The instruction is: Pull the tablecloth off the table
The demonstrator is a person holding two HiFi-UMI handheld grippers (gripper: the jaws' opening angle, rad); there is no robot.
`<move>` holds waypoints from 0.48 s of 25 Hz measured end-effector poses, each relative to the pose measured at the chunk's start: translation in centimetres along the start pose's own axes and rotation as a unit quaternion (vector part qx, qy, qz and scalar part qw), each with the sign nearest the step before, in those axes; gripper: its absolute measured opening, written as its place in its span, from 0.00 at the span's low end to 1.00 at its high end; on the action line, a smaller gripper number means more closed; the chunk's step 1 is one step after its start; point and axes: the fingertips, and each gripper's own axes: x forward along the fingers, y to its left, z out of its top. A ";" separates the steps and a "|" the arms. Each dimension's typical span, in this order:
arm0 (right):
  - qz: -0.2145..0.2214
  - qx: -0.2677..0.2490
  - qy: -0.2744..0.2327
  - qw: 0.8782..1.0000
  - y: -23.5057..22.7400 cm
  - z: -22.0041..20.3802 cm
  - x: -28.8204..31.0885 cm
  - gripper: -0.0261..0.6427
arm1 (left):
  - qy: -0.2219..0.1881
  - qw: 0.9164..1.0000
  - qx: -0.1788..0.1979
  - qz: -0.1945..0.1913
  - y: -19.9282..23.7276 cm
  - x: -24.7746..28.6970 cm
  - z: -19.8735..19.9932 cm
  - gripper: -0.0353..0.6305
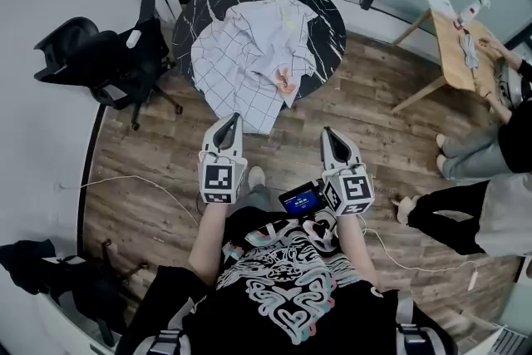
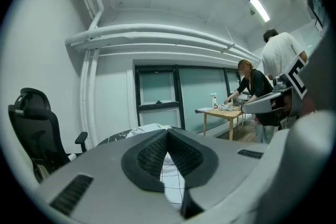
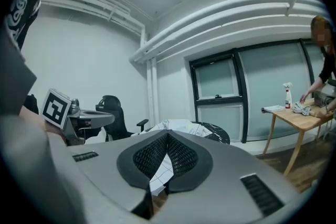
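From the head view, the tablecloth (image 1: 249,62) lies in a crumpled heap on the round dark bench (image 1: 326,17) at the far middle. One part of it hangs over the near edge. The left tool (image 1: 231,120) and the right tool (image 1: 327,133) are held side by side, near the person. Both point at the bench, and both are closed with nothing in them. A black chair (image 1: 108,58) stands at the left. At the far right, a wooden bench (image 1: 453,54) and a person (image 1: 507,137) are cut off by the edge.

In the left gripper view, the jaws are pressed together and empty. They hide most of the round bench. Only bits of checked cloth show past them.

In the right gripper view, the jaws are also together and empty. The heap of cloth peeks over them, and its lower part is hidden.
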 end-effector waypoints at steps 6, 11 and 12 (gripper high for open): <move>0.004 0.009 0.023 1.000 0.1 -0.2 6.5 0.06 | 0.013 1.000 -0.012 -0.004 4.5 4.4 -0.4 0.06; -0.002 0.009 0.035 0.999 -0.2 0.1 11.5 0.06 | 0.016 1.000 -0.020 -0.009 8.2 8.2 -0.3 0.06; -0.003 0.009 0.037 0.999 -0.4 0.3 12.5 0.06 | 0.017 1.000 -0.021 -0.010 9.0 8.9 -0.2 0.06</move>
